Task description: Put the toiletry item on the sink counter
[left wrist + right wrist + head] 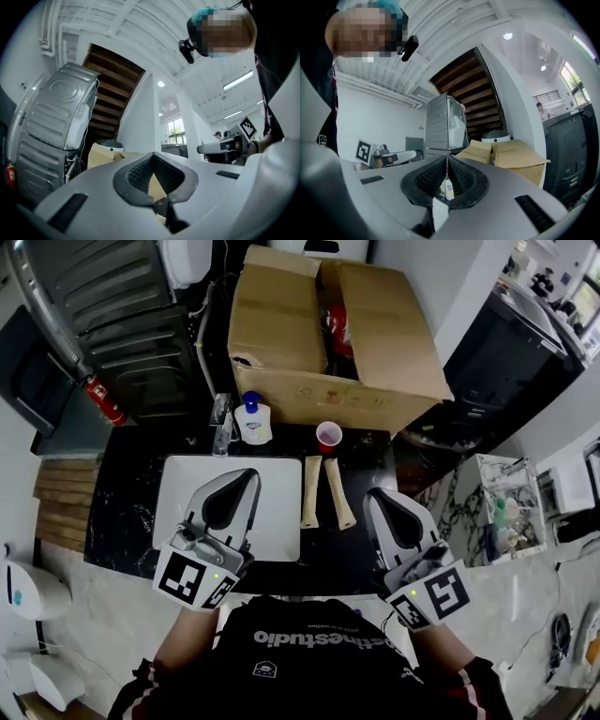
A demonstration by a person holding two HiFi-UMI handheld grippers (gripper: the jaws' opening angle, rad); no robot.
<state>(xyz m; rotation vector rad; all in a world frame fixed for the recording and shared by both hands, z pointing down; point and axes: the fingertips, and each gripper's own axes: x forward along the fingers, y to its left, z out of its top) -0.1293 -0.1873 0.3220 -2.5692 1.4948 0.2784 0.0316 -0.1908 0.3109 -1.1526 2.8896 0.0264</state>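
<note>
Left gripper: jaws clenched, empty. Right gripper: likewise closed on nothing. Squat white plastic pump bottle with blue cap: upright on black marbled sink counter, behind white rectangular basin, beside chrome tap. Straight ahead of the left gripper, which is nearer. Judged already placed.

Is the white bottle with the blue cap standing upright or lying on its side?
Upright. The bottle stands on its base on the dark counter, with its blue cap on top, beside the tap.
</note>
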